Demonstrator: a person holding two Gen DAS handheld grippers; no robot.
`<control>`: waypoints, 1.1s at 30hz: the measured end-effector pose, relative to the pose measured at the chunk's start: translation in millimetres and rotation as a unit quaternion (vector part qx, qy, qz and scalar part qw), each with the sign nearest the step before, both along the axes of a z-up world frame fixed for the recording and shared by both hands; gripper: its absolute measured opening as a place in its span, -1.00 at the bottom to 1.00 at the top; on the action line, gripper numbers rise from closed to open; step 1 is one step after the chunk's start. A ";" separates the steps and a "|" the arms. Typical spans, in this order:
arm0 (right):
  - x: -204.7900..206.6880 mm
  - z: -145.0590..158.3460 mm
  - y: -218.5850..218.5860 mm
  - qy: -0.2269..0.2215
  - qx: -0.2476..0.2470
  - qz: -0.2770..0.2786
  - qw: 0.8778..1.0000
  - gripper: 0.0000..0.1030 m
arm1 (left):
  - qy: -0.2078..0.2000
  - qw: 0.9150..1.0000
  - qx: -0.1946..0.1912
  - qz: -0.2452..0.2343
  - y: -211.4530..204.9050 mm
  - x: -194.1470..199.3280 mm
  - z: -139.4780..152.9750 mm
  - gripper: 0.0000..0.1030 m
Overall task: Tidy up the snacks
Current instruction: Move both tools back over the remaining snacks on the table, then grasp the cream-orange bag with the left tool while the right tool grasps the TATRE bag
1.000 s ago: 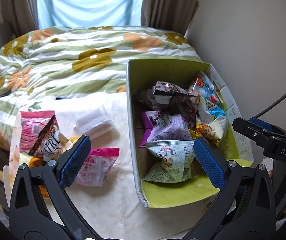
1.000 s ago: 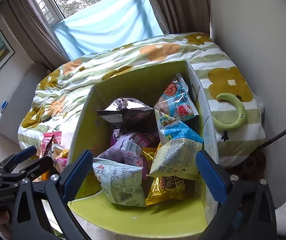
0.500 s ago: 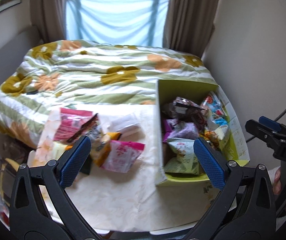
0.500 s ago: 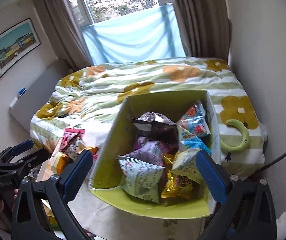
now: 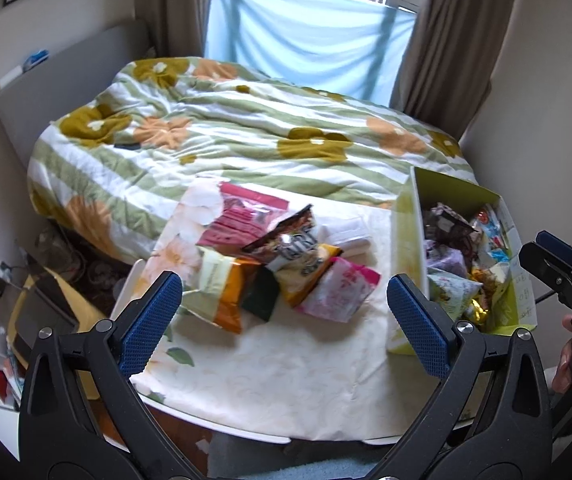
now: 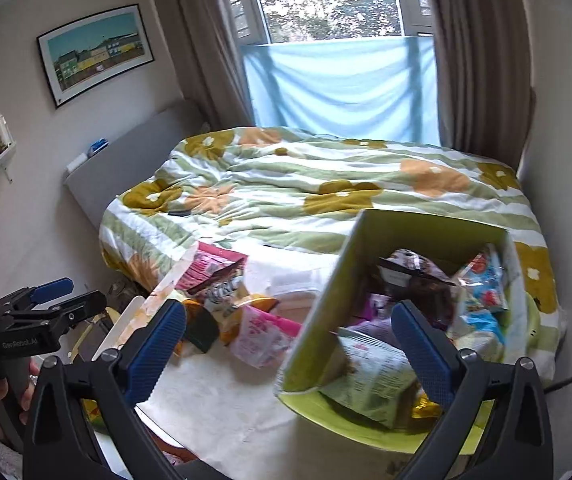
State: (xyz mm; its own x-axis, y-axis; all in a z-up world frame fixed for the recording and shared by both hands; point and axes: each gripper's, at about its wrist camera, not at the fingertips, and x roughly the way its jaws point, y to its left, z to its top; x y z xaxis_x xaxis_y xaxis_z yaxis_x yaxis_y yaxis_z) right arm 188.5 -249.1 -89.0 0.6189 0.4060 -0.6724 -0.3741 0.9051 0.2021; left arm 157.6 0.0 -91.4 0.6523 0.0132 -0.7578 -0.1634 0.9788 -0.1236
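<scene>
A green cardboard box [image 5: 406,240] [image 6: 326,304] full of snack packets stands at the right of a small table. A loose pile of snack packets [image 5: 277,268] [image 6: 241,312] lies on the table to its left, with a pink packet [image 5: 338,292] nearest the box. My left gripper [image 5: 286,320] is open and empty, held back above the table's near edge. My right gripper [image 6: 286,340] is open and empty, held back in front of the box's near left corner. Each gripper shows at the edge of the other's view.
The table carries a cream floral cloth [image 5: 286,372]. A bed with a flowered quilt [image 5: 245,136] lies behind it, under a window with a blue curtain. Walls stand close on the right. Clutter sits on the floor [image 5: 45,308] at the left.
Both grippers have pulled back and up from the box, so the whole table and bed now show. Both stay open and empty. The snacks have not moved.
</scene>
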 end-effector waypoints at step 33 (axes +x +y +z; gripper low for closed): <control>102.7 -179.8 167.2 0.125 -0.108 0.059 0.985 0.99 | 0.205 0.966 -0.057 -0.147 98.1 136.3 -208.2 0.93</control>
State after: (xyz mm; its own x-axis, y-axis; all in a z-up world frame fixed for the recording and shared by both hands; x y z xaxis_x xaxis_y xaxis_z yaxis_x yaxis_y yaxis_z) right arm 291.2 -81.9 -268.8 0.3807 0.2963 -0.8759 -0.4419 0.8904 0.1091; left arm 293.9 98.2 -299.6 0.2604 -0.2253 -0.9388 0.0610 0.9743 -0.2169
